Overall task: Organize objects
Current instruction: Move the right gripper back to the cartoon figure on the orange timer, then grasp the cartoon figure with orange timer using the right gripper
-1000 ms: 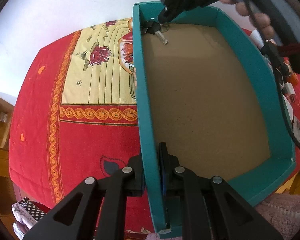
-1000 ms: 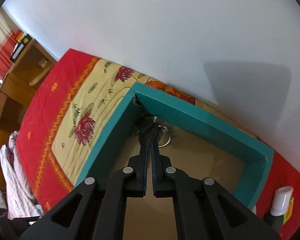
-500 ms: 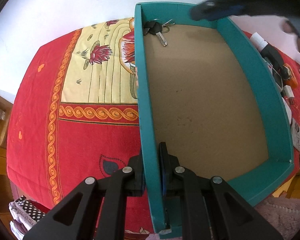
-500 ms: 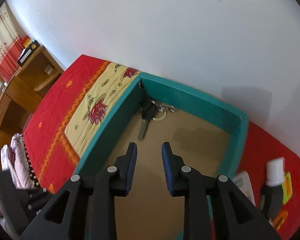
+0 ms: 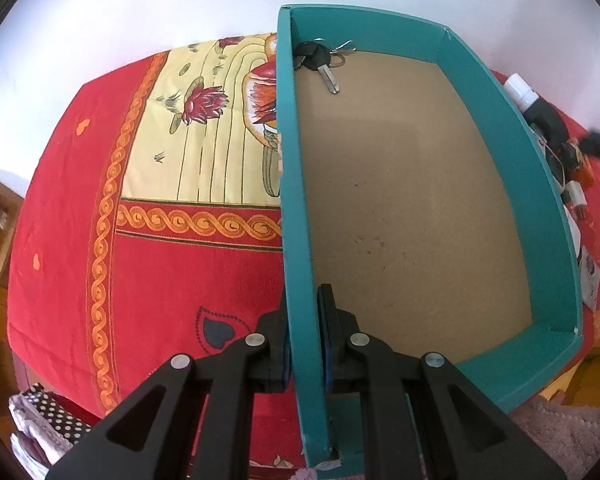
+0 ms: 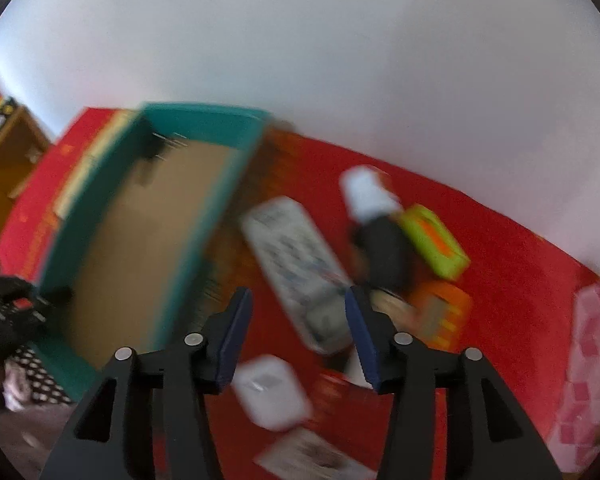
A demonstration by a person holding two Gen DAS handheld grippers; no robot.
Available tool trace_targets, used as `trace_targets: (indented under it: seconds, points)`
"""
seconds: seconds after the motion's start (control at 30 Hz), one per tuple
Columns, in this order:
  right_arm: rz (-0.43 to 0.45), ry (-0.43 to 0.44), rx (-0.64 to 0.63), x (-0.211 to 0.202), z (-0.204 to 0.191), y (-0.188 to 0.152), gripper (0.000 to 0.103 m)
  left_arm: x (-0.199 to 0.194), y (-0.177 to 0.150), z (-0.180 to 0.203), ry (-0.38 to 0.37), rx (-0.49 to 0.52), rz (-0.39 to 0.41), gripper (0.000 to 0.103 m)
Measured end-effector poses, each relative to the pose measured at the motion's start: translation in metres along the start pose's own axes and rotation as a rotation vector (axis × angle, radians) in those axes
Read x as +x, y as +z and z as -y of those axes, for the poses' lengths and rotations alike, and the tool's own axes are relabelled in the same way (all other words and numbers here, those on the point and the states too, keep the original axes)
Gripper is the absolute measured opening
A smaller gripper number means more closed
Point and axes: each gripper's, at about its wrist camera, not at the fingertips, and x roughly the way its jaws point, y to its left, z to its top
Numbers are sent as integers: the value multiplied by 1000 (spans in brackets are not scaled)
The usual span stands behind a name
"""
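Red cloth [image 5: 180,280]: left gripper [image 5: 304,336] clamps teal box [image 5: 296,200] wall; keys [image 5: 320,60] far corner.

No text, label, brand or number can be read here. The flat white printed packet [image 6: 296,264] on the red patterned cloth [image 5: 172,288] carries some print, but it is too blurred to read.
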Motion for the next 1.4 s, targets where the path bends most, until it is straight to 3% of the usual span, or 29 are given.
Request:
trace_targets:
  seconds: [0.17, 0.53, 0.67, 0.8, 0.97, 1.23, 1.4]
  points:
    - [-50, -53, -59, 10, 29, -14, 51, 0, 0, -1, -3, -13, 1, 9]
    - [-122, -175, -454, 35, 12, -18, 51, 0, -1, 2, 19, -2, 9, 9]
    - [-142, -189, -507, 45, 16, -18, 51, 0, -2, 2, 20, -5, 10, 9]
    - [-123, -172, -488, 44, 22, -15, 50, -1, -2, 3, 24, -4, 10, 9]
    - [-51, -153, -401, 30, 28, -15, 31, -1, -2, 3, 25, -7, 11, 9]
    - [70, -76, -73, -10, 80, -44, 30, -1, -2, 2, 22, -8, 8, 9]
    - [111, -72, 48, -24, 98, -55, 30, 0, -2, 0, 18, -10, 7, 9]
